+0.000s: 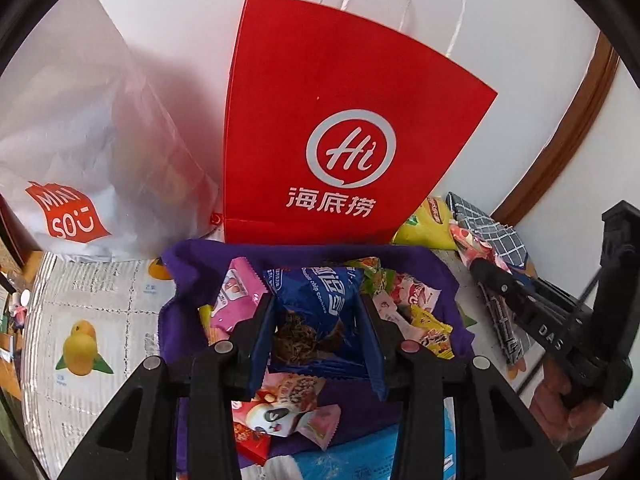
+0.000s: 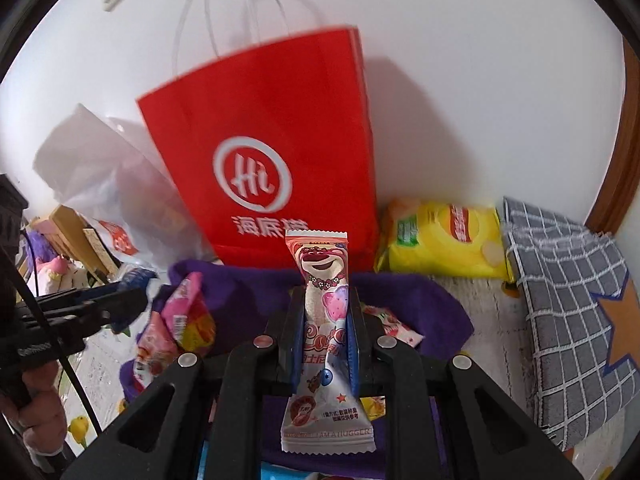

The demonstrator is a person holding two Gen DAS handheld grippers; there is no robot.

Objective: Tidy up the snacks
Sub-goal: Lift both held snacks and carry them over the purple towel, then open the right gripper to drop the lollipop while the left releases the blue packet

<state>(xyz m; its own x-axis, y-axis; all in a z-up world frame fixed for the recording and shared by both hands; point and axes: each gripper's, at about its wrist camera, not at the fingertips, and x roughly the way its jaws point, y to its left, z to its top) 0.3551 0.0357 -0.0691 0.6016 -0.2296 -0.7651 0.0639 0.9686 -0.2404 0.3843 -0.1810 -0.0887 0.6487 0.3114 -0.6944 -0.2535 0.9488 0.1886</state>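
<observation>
The left gripper [image 1: 318, 320] clamps a blue cookie pack [image 1: 316, 304] over the purple cloth [image 1: 192, 264], with loose snacks [image 1: 404, 300] heaped around it. The right gripper [image 2: 326, 332] pinches a pink bear bar [image 2: 326, 320] upright above the same cloth [image 2: 248, 292]. Behind stands a red bag [image 2: 272, 152] against the wall, a yellow chip bag [image 2: 440, 236] just beside it, a grey checked towel [image 2: 568, 288] further right, a white bag [image 1: 80, 152] on the left

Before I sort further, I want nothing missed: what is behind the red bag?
Behind the red bag only the white wall shows. A yellow chip bag lies at its right side. Whatever stands directly behind it is hidden.
</observation>
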